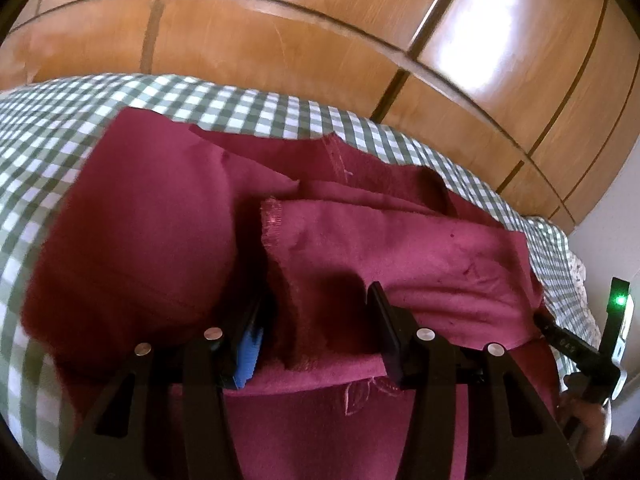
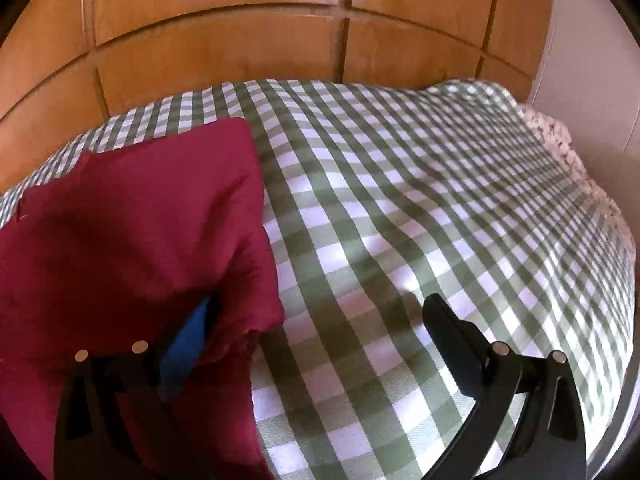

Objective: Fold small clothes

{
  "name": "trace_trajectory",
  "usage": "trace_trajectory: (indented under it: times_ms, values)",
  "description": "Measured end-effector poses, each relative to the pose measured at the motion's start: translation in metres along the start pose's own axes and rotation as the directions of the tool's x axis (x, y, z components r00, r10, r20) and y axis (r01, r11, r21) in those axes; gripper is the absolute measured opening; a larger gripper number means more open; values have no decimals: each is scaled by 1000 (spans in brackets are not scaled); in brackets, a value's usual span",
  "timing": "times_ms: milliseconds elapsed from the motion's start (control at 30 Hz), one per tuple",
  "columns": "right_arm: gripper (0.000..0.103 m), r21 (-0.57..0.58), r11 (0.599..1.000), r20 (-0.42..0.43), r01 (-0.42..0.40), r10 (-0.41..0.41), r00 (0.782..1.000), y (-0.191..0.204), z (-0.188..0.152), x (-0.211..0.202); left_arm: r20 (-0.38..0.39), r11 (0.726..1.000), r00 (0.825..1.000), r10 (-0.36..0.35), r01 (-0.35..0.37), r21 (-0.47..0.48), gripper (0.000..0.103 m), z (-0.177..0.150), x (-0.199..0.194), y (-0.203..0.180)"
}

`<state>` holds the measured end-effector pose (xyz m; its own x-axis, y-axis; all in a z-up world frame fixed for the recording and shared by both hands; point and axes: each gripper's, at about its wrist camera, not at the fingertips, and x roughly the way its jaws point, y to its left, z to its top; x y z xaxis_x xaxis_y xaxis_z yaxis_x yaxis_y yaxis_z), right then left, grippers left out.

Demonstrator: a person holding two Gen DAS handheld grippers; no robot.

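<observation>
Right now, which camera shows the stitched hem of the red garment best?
The left wrist view: the frayed stitched hem of the red garment sits centre frame, above the left gripper. The right wrist view shows only smooth red cloth at left.

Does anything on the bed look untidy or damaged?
Yes. The maroon garment lies bunched in uneven layers on the checked bedcover, not flat. One raw, frayed edge with loose stitching sticks up between the left gripper's fingers. Nothing is spilled.
</observation>
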<state>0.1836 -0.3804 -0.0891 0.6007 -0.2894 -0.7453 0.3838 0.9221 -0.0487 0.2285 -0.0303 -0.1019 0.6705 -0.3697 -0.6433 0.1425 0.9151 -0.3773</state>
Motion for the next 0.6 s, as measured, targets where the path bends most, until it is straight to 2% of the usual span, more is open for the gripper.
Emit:
trace_trajectory:
  times_ms: [100, 167, 233, 300, 333, 367, 467, 600]
  values:
    - [101, 26, 999, -6, -31, 31, 999, -6, 0, 1, 31, 1000, 999, 18, -18, -21, 60, -6, -15, 4]
    - [101, 33, 999, -5, -40, 40, 999, -9, -1, 1, 55, 999, 998, 32, -31, -28, 61, -12, -28, 5]
    - [101, 31, 999, -3, -36, 36, 999, -9, 0, 0, 64, 998, 997, 46, -44, -35, 69, -18, -38, 7]
    - [101, 31, 999, 7, -34, 34, 999, -10, 0, -2, 78, 998, 996, 47, -44, -45, 71, -25, -49, 9]
    - [101, 34, 999, 18, -33, 32, 999, -10, 0, -4, 79, 997, 995, 63, -59, -54, 77, -29, -54, 11]
    - [101, 36, 999, 27, -31, 30, 999, -10, -1, -7, 78, 995, 994, 80, -74, -72, 78, -35, -60, 15]
    - [101, 24, 999, 43, -38, 37, 998, -9, -3, -18, 80, 993, 994, 68, -60, -102, 78, -46, -73, 24]
    - [101, 2, 996, 59, -87, 87, 994, -11, -7, -36, 70, 996, 995, 75, -71, -48, 78, -59, -84, 20]
